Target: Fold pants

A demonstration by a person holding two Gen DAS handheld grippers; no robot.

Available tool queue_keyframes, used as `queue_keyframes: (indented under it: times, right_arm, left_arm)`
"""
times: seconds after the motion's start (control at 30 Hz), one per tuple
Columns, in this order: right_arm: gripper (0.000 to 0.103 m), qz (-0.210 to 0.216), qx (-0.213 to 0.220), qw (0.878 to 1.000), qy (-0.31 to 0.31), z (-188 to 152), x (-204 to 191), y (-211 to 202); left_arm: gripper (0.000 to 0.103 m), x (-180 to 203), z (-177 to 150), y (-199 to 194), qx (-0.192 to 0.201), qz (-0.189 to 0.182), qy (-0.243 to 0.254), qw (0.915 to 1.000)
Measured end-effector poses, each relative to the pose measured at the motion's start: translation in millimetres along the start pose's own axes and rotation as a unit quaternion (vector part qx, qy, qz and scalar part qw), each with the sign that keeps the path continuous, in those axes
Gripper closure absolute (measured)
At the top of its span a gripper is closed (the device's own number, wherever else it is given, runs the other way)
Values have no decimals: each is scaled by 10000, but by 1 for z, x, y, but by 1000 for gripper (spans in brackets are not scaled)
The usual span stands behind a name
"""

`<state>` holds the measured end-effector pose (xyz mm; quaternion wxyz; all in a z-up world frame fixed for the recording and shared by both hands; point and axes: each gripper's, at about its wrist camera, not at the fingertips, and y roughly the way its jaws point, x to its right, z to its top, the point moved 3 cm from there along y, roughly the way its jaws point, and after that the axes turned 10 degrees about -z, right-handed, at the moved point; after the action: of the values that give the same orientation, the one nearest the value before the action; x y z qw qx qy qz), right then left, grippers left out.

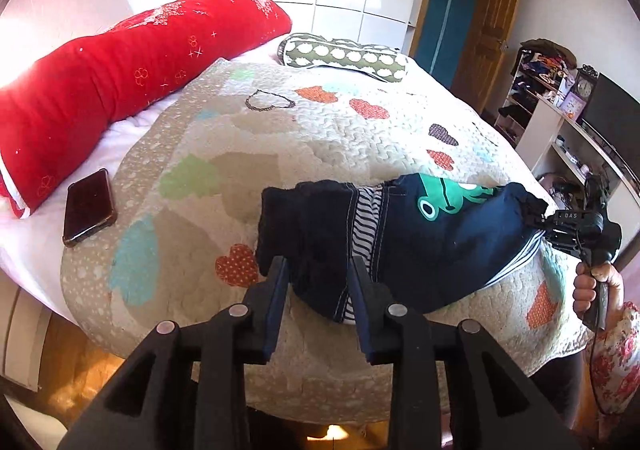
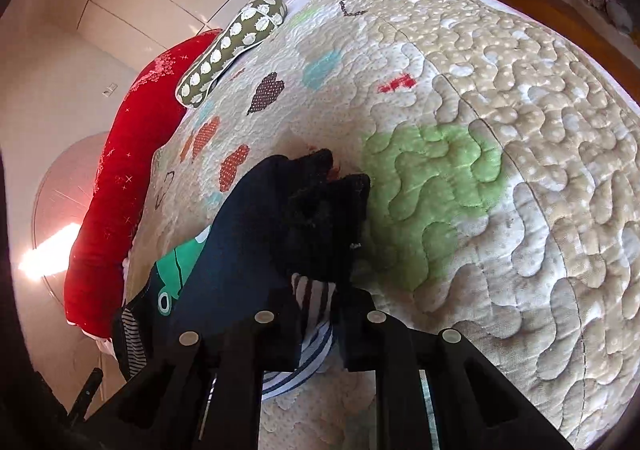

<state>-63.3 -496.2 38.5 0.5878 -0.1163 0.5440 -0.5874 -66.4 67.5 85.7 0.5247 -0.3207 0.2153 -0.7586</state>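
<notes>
The pants (image 1: 420, 242) lie across the near part of the quilt (image 1: 320, 137) on the bed, small navy ones with a green frog print and a striped lining showing at the seams. They are bunched and partly lifted between my two grippers rather than spread flat.

My left gripper (image 1: 318, 278) has its two fingers on either side of a dark fold at the pants' near edge; the gap between them is narrow and filled with cloth, so I am pinching the fabric there. From this same view I see my right gripper (image 1: 560, 223) out at the far end of the pants, with my hand (image 1: 596, 286) wrapped around its handle; dark cloth gathers at its tip.

In the right wrist view, my right gripper (image 2: 318, 324) is closed down on the pants (image 2: 256, 234), with navy fabric and a striped hem squeezed between the fingers. A dark cuff end flops forward onto a green patch of the quilt (image 2: 520, 129).

A phone (image 1: 89, 205) lies on the white sheet just beside the quilt's edge, near a long red pillow (image 1: 120, 81). A green patterned bolster (image 1: 344, 57) rests at the far side of the bed.
</notes>
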Motion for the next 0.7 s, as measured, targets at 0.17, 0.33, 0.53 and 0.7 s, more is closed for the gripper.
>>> queue_keyframes:
  times: [0.17,0.33,0.53,0.7]
  right_arm:
    - [90,-416,507,9978,-61,1,13,-29]
    - [81,-680,656,9953,209,0,38,-34]
    - [78,-802,679,9943,190,-10,40,-27]
    - [78,-907,649,9937,136,-11,30,-20]
  left_arm:
    - [73,4,12,8,75,90,-21,9999]
    - [67,16,29,33,35,9,-157,9999]
    - [67,33,41,84,-174,-210,-360,9990]
    - [71,27,24,131,-577,1165,454,9905]
